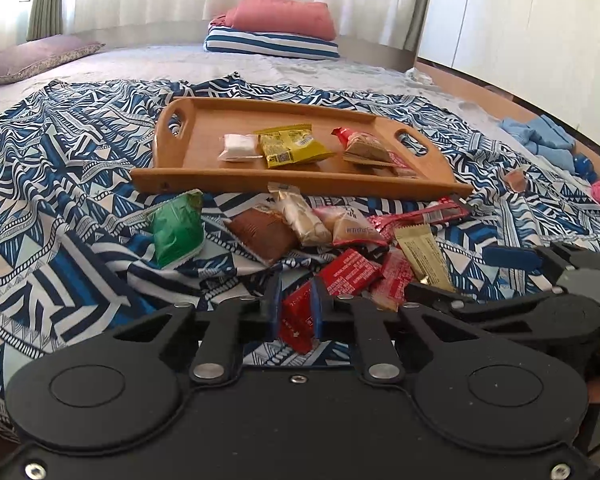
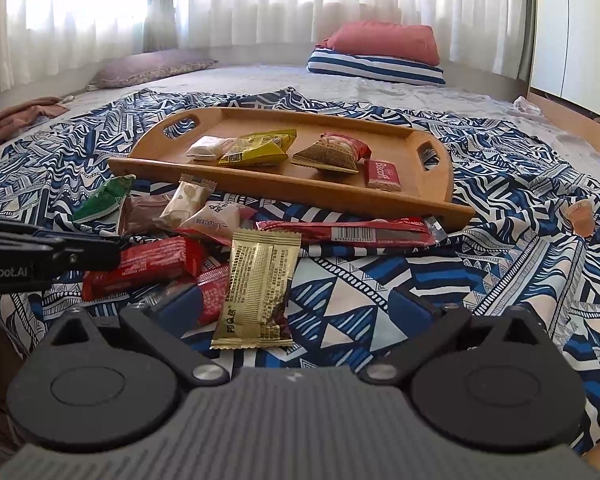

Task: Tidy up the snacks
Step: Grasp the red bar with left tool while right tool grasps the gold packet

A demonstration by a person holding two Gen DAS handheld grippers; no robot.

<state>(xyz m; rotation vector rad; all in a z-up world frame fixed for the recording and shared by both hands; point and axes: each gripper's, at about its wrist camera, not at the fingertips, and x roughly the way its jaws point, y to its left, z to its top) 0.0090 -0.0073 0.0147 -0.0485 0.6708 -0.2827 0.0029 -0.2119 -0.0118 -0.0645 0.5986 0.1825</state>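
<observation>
On a patterned bedspread [image 2: 440, 280], a wooden tray [image 2: 428, 200] holds about five snacks; roughly nine remain nearby. The left gripper [image 1: 296, 312] clamps a red packet [image 1: 298, 322]; the right gripper [image 2: 296, 308] stands apart.

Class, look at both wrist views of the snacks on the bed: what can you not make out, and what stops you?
- Left wrist view: the lower end of the small red packet, behind the left gripper.
- Right wrist view: the red snack under the gold packet, partly covered.
- Right wrist view: small print on the long red bar, too small.
</observation>
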